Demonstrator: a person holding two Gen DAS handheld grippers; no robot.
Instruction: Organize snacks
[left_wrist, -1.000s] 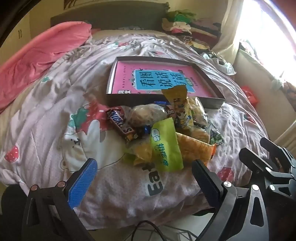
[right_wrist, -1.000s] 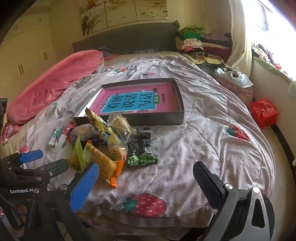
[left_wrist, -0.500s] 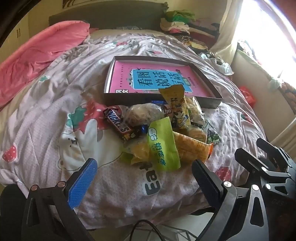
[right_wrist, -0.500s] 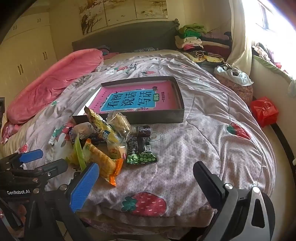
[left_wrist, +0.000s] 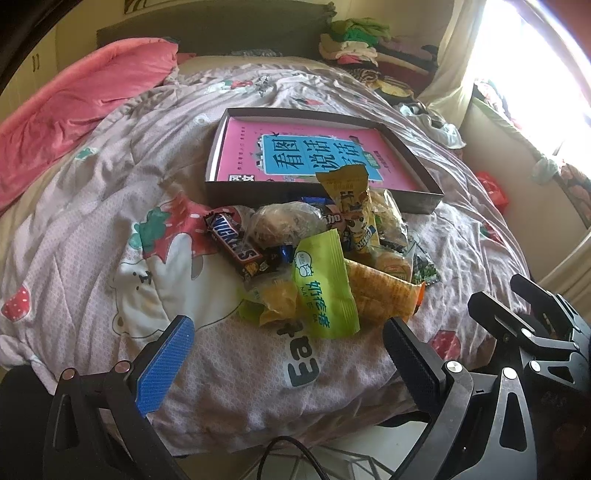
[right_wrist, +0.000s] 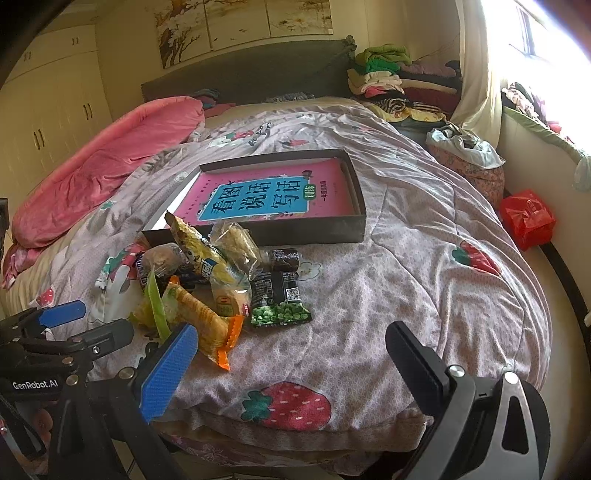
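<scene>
A: Where was the snack pile seen?

B: It was heaped on the quilt, against the near wall of one shallow box lined with one pink book. One Snickers bar, one lime-green packet and one green pea packet were counted.

A: And the grippers?

B: Two were noted: the left gripper and the right gripper, both spread wide, nothing gripped, held short of the pile
</scene>
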